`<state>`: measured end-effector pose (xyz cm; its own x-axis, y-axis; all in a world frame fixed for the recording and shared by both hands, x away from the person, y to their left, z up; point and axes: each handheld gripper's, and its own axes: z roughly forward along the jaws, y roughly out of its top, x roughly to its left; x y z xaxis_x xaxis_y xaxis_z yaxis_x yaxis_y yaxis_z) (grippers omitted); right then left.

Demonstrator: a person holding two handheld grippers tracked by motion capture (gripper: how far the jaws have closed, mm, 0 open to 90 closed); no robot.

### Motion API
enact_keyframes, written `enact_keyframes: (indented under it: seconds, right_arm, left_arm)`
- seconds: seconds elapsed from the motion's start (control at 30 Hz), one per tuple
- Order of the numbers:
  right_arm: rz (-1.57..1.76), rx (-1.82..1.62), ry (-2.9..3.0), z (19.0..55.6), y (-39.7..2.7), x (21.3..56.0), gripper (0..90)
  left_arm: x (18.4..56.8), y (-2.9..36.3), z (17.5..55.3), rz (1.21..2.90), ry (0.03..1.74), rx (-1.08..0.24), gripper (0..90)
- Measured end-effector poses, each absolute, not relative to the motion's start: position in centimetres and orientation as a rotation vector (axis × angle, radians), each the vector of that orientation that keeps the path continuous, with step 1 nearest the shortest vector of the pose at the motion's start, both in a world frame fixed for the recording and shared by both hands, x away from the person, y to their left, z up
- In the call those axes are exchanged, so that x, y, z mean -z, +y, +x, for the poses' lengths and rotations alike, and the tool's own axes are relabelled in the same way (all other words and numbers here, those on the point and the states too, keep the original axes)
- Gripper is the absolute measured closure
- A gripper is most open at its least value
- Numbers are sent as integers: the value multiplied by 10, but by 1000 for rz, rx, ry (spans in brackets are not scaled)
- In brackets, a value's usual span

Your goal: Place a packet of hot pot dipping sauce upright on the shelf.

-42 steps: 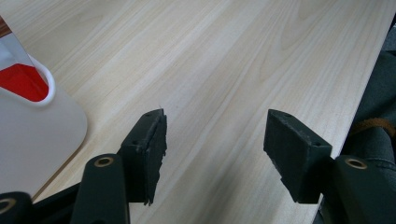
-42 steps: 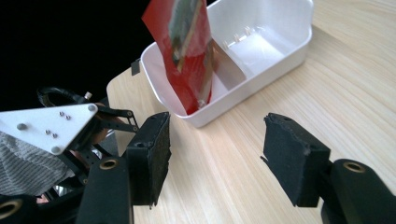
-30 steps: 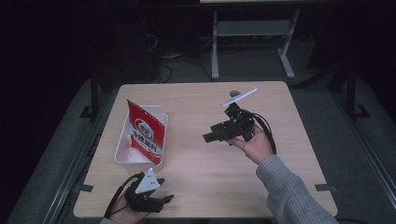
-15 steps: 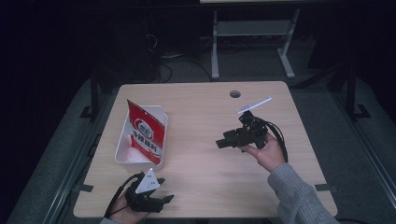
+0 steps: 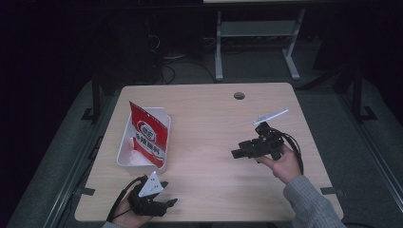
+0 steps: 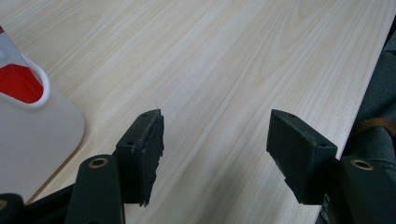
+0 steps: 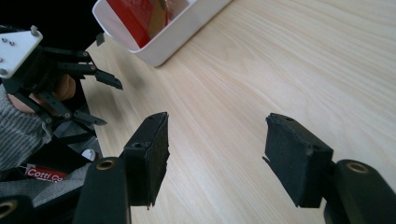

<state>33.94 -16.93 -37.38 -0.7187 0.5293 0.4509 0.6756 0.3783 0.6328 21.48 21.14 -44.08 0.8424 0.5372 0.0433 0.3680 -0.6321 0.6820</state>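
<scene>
**So, both grippers empty, pouch sitting in the tray**

Right now the left gripper sits at the near edge of the table, held low in the person's left hand. Its jaws are spread wide with nothing between them, just bare wood grain in the gap in the left gripper view. Off to the left of those jaws, close by, is the rounded corner of the white tray, with a bit of red from the pouch peeking over its rim.

The right gripper is held in the right hand above the right half of the table, jaws pointing toward the tray side. Those jaws are spread wide too, gripping nothing, only tabletop between them in the right gripper view. Well ahead of them and up to the left is the tray with the red pouch standing in it. The other gripper shows off to the left of the jaws, also gaping.

From the high view the pouch leans upright inside the tray, just beyond the left gripper's jaws and well apart from the right gripper's. Neither gripper touches the tray or the pouch.
</scene>
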Motion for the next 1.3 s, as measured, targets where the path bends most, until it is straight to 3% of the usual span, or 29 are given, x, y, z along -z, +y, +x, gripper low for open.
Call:
enact_keyframes:
  seconds: [1.3]
  right_arm:
    - [-1286, 1335, -2320, 299, -250, 422, 380]
  left_arm:
    - [443, 210, 216, 2321, 660, -309, 355]
